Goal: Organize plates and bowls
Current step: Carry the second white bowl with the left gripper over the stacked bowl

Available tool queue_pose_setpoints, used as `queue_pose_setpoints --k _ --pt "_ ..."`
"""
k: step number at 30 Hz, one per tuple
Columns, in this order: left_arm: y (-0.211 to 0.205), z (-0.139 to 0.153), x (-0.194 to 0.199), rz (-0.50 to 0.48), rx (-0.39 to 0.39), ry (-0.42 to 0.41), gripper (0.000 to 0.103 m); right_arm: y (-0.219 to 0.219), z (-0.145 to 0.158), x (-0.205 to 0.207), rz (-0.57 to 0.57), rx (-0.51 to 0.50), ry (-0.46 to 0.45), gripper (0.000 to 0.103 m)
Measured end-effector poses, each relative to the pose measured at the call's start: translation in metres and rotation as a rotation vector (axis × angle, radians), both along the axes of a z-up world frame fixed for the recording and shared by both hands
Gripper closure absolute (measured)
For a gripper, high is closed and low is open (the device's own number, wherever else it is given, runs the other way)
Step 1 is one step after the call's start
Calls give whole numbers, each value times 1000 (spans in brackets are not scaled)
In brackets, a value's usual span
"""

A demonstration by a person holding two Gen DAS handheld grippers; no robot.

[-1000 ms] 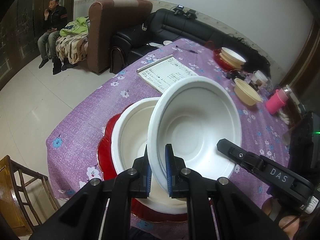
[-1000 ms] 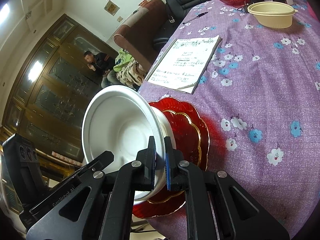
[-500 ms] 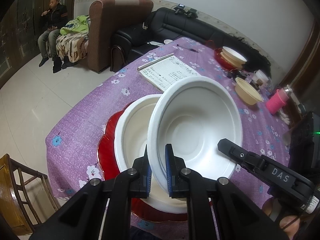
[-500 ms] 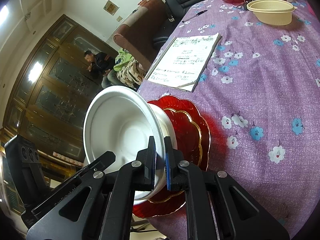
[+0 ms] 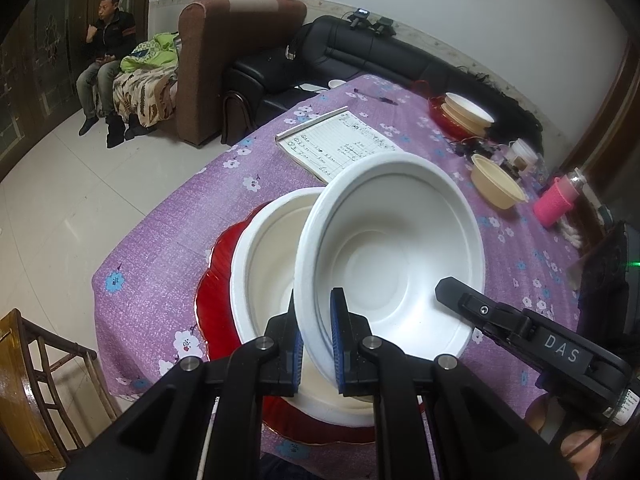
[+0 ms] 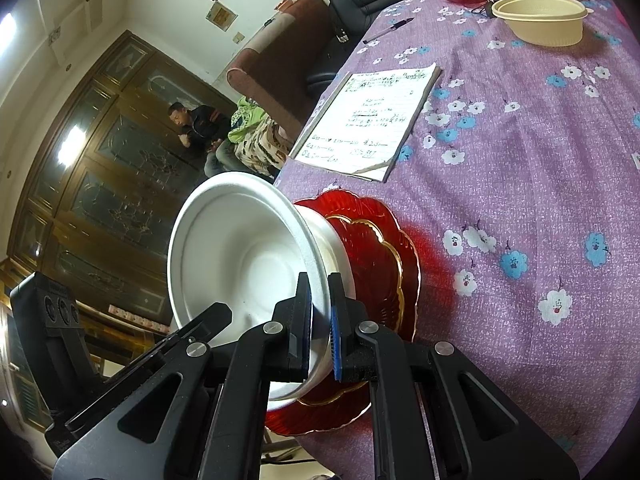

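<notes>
Barely anything shifted; left gripper (image 5: 316,336) stayed clamped on tilted white bowl's (image 5: 394,248) rim, right gripper (image 6: 320,320) likewise, over red plate (image 6: 384,264) near table edge (image 5: 100,280).

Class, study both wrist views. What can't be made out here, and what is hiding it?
- Left wrist: the lower white bowl interior, half covered by the tilted white bowl.
- Left wrist: notebook writing, too small.
- Right wrist: red plate centre, hidden by the bowl and right tongs.
</notes>
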State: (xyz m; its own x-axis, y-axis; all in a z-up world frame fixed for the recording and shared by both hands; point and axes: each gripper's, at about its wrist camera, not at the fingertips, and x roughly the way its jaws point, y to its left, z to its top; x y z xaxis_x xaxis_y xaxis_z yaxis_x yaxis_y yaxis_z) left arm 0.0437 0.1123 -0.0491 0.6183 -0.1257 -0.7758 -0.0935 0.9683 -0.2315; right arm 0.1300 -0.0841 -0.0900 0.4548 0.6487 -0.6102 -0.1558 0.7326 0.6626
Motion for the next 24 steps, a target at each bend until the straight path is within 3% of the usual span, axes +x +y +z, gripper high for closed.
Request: queue_pose_setpoints --k 24 --pt "-3 0 -2 12 34 -3 91 3 -1 -1 1 -4 -7 95"
